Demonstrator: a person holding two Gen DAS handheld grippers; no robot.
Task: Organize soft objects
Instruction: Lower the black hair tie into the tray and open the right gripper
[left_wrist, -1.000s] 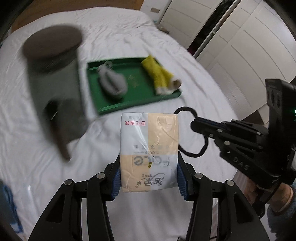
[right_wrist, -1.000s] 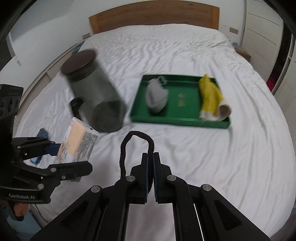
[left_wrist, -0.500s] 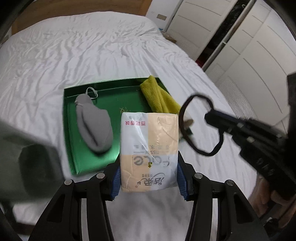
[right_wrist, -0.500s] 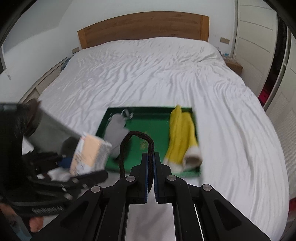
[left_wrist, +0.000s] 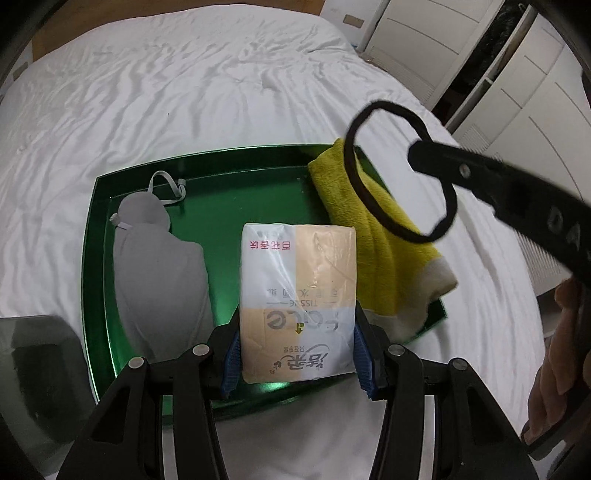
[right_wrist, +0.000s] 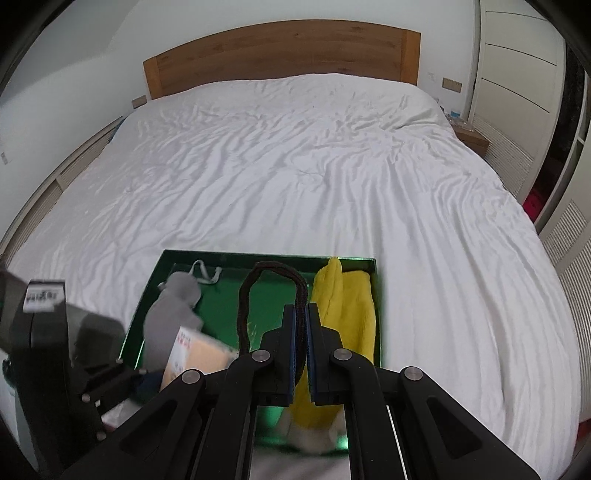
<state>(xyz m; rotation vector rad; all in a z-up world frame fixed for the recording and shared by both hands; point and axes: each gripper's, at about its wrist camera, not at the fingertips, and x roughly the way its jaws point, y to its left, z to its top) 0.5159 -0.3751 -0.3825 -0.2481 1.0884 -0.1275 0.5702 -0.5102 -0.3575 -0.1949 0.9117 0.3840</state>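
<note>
Grey fabric eye mask (left_wrist: 159, 266) and yellow folded towel (left_wrist: 373, 229) already lie in the green rectangular tray (left_wrist: 94, 280) on the bed. Left hand-held gripper (left_wrist: 297, 354) is clamped on a plastic-wrapped tissue pack (left_wrist: 297, 295) and right hand-held gripper (right_wrist: 302, 325) is pinched together on a black elastic hair loop (right_wrist: 273, 273), both over the tray, not yet placed

Blurred dark object (left_wrist: 40, 373), frame-cut

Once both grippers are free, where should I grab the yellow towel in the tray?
Take the yellow towel across its narrow width near the middle, coming straight down. It lies folded long along the green tray's right side, so the jaws can span it; its white end overhangs the rim.
</note>
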